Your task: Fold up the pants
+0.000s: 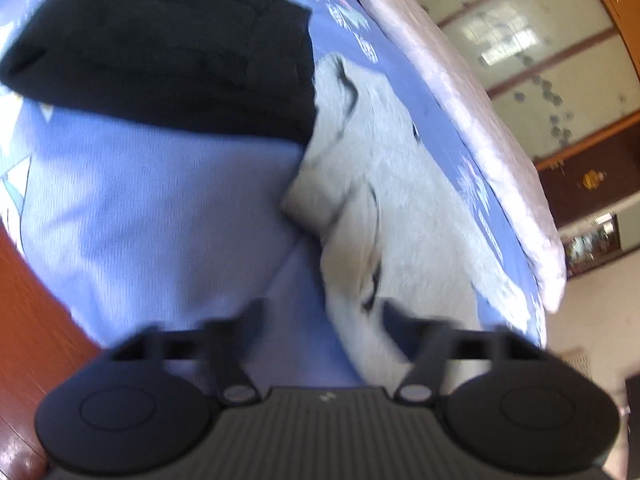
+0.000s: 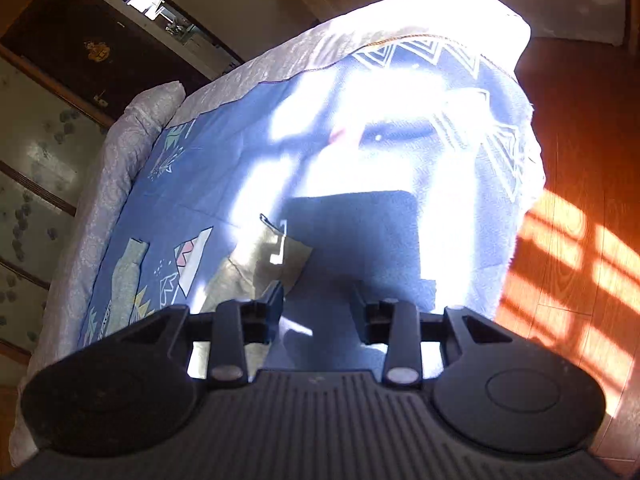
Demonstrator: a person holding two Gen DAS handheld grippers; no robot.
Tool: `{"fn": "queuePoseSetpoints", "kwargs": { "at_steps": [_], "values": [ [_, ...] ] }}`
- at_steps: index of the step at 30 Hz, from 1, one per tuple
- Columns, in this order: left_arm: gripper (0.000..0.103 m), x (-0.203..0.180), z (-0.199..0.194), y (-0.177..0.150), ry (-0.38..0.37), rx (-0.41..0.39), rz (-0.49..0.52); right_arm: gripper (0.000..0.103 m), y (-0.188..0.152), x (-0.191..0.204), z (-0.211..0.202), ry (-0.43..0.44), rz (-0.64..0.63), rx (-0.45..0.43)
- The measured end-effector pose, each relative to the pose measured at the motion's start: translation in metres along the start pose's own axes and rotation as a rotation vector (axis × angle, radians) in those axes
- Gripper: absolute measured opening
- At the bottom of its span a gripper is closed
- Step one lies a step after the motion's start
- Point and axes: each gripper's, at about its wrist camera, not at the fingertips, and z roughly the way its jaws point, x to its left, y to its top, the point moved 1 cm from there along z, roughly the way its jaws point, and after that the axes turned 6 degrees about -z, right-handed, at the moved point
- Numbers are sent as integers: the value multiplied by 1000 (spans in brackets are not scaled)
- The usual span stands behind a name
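The bed sheet (image 1: pixel 160 208) is showing blue, with white zigzag and triangle shapes and little bits of pink and green on it. Bright sun is making part of the sheet look almost white. The pants (image 1: pixel 392 208) are looking light grey and plain. A folded piece of clothing (image 1: pixel 168 52) beside them is looking black all over. The quilt (image 1: pixel 480 120) along the bed's edge is showing pale pink-white with a soft flower pattern. The floor (image 2: pixel 580 128) is glowing orange-brown like wood, with stripes of sunlight. The cupboard doors (image 1: pixel 532 52) are looking creamy white with small dark flower spots and brown frames. Both the left claw (image 1: pixel 324 312) and the right claw (image 2: pixel 318 300) are looking black.
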Motion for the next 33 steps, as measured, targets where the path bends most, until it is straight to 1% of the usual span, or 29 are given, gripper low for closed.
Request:
{"fn": "queuePoseSetpoints", "kwargs": {
  "at_steps": [1,4,6,7,8,9,10,11,13,17,20,22,23,24,26,29,33],
  "values": [
    [77,-5,3,5,-8,-8,10,40,0,-2,-4,0,-11,-4],
    [79,-10,22,15,-23,16,6,40,4,-7,-15,30,-18,-15],
    [75,-16,36,19,-8,23,2,40,6,-7,-18,47,-24,-12],
    [65,-19,42,20,-4,23,9,40,5,-5,-16,52,-32,-8],
    [39,-21,48,21,-10,29,18,40,6,-6,-20,55,-43,-2],
    [22,-21,51,20,-10,45,16,40,5,-4,-17,55,-50,5],
    [9,-21,52,19,-9,59,5,40,6,-2,-13,57,-53,15],
    [9,-20,47,19,-14,52,-9,40,6,0,-8,60,-55,24],
    [8,-19,30,18,-33,21,1,40,5,5,2,59,-58,46],
    [8,-4,-20,22,-89,-21,-41,40,3,19,23,51,-97,72],
    [8,8,-42,23,-71,-50,-67,39,2,32,38,40,-138,72],
    [7,16,-43,22,-34,-58,-81,28,-1,42,46,15,-177,70],
    [7,20,-39,21,-23,-46,-97,14,-2,46,51,13,-191,86],
    [7,23,-34,19,-11,-31,-117,12,-3,49,53,2,-194,88],
    [7,27,-26,14,17,-15,-130,9,0,54,46,-20,-209,66],
    [8,30,-23,7,-4,4,-135,8,18,54,18,-17,-225,-37],
    [8,28,-23,-1,-34,38,-105,8,50,34,-14,-8,-136,-157]
  ]
}}
